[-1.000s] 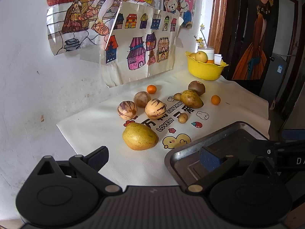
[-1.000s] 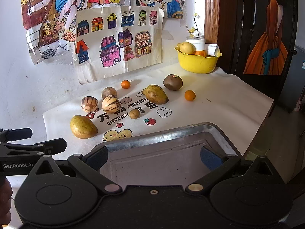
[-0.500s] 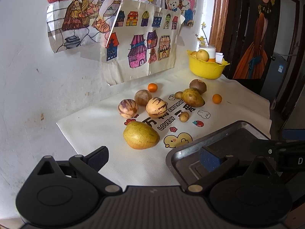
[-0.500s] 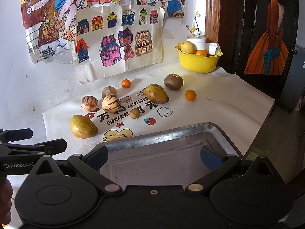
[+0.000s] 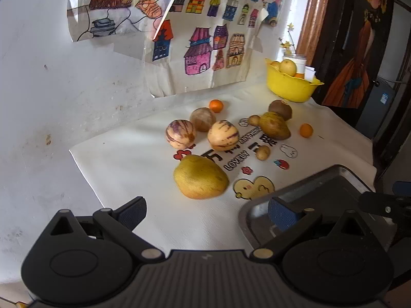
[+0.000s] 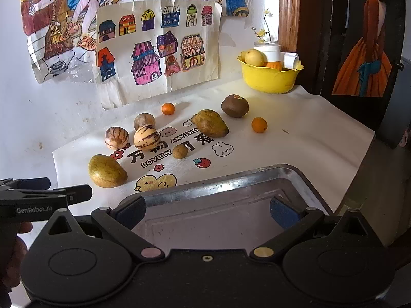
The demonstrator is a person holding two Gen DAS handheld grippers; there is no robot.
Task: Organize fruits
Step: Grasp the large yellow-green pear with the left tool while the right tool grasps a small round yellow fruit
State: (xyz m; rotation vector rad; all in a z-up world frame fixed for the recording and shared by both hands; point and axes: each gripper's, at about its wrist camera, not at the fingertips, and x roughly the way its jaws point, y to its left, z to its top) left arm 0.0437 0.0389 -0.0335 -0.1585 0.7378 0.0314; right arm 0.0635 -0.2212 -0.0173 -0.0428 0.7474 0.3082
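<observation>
Several fruits lie on a white printed cloth (image 5: 123, 164): a large yellow mango (image 5: 200, 177) (image 6: 106, 171) nearest, two striped melons (image 5: 223, 135) (image 5: 179, 134), a brown round fruit (image 5: 203, 119), a second mango (image 6: 210, 123), a kiwi (image 6: 235, 105), two small oranges (image 6: 259, 125) (image 6: 168, 108) and a small brown fruit (image 6: 180, 151). A metal tray (image 6: 213, 179) (image 5: 331, 172) sits at the near edge. My left gripper (image 5: 206, 214) is open and empty, just short of the near mango. My right gripper (image 6: 206, 214) is open and empty above the tray.
A yellow bowl (image 6: 269, 78) with fruit and white containers stands at the back right. The wall with drawings (image 6: 156, 51) runs behind and left. The cloth's right edge drops off beside a dark door. The left gripper's fingers (image 6: 46, 192) show at left in the right wrist view.
The left gripper has moved forward towards the near mango, which looms larger. The right gripper has hardly moved. Both stay open.
</observation>
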